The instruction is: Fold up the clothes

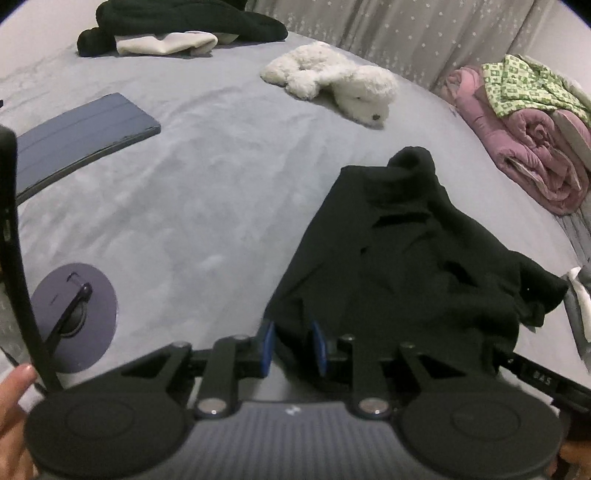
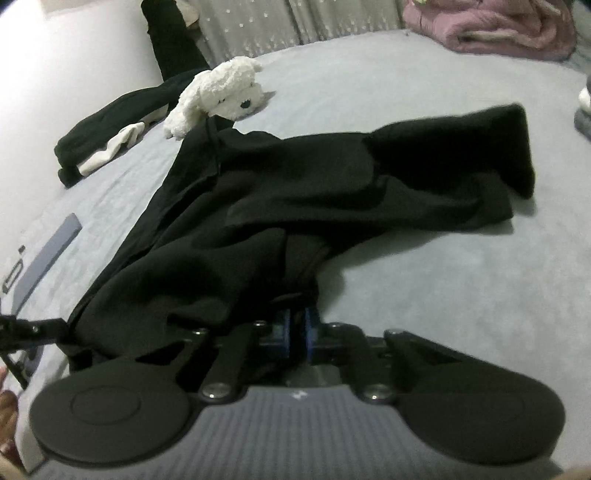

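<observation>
A black garment lies rumpled on the grey bed sheet, one sleeve stretched toward the right in the right wrist view. My left gripper sits at the garment's near left corner. Its blue pads stand a little apart, with the cloth's edge lying loosely between them. My right gripper is at the garment's near edge, its blue pads closed together on a pinch of black cloth. The left gripper's linkage shows at the garment's left edge in the right wrist view.
A white plush toy lies beyond the garment. A dark blue flat case and a stand with a round purple base are at left. Black and cream clothes pile at the back, a pink quilt at right.
</observation>
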Demonstrator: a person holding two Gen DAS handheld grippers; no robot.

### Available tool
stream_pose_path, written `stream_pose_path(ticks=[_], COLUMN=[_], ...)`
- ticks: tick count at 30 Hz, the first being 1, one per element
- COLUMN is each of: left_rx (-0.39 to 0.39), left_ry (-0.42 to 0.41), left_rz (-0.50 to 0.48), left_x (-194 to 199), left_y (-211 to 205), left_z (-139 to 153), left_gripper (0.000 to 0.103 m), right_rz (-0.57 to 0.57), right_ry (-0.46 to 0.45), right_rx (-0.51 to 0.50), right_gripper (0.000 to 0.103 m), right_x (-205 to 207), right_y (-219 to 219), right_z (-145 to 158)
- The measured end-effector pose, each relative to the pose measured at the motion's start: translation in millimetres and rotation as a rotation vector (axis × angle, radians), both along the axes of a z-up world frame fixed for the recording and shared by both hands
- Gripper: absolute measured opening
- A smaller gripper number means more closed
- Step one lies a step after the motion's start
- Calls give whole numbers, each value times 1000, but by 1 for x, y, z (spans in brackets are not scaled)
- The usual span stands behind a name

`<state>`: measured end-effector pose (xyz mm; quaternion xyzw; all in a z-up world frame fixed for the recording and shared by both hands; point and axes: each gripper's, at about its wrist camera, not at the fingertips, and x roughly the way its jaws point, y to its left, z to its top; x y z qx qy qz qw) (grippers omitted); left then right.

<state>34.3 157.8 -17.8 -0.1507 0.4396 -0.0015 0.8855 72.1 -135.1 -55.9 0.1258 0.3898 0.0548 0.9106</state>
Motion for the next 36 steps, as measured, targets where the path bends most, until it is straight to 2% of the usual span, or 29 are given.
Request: stream_pose_path(ticks=[6,17,20,26,28,29,32,33,34,35,36], left_rx=[7,35,47,51,51,51,45,43,40,39,40], left_ry=[5,-1,-7,-17,-19,-21,-31,-34,-38,-40,-44], left_rz=[-24,-103,-122,-126,-117,-111,-94,-88,-83,-80,-76], left_x=[1,-13,-18,-18,-16,-14,-8,-6,-4,-1,1], left_y=[-7,-28,-32,-35,-36,-37,-39,-40,-41,-43,-44], left_z=[-2,-2,0,2,2,2,3,4,4,4,4], left_gripper=[23,24,26,29,30,34,47,49,52,56,58], right_rz=[14,170,203,182,155,132,79,58,35,8,-19], right_ry=[-55,-134,-171,-223,-198,-184,-151,-141,-130,-118,-105], right_rx=[-5,15,4,21,61,84,137,155,173,194,215], right_gripper=[5,5,0,0,6,11,14,18,23,38,44], right_x=[-29,-107,-128,-151,-145,-141,-124,-119,-113,-108,-102], right_y=[-12,-14,-15,-35,-47,-52,-68,-73,-78,-82,-87], right_z=[25,57,67,82,78,76,70,67,65,61,57])
